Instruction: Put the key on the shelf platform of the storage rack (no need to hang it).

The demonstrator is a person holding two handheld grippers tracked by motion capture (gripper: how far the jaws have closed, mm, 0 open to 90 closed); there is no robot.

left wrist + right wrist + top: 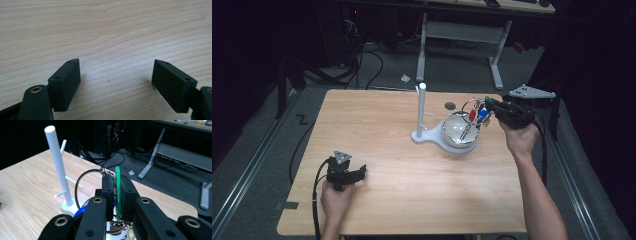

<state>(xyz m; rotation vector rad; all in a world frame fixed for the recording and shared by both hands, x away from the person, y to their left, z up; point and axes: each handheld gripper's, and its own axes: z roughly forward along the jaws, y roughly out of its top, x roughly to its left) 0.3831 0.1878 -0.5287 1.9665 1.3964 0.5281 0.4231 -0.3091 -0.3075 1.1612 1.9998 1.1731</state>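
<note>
My right gripper [488, 102] is shut on the green tag [117, 177] of a key bunch [476, 114]; the tag stands edge-on between its pads. A metal ring [80, 182] and red, blue and other tags hang from it over a shiny metal bowl [448, 132] at the table's right. Just left of the bowl stands a white post stand [422, 107] with short side pegs [58, 160]. Near the table's front left, my left gripper [361, 172] rests low on the wood, open [116, 80] with nothing between its pads.
A small dark round spot [450, 105] marks the wooden table [387, 150] behind the bowl. Beyond the far edge are a grey desk frame [497, 60] and cables on the floor. The table's right edge lies close under my right hand.
</note>
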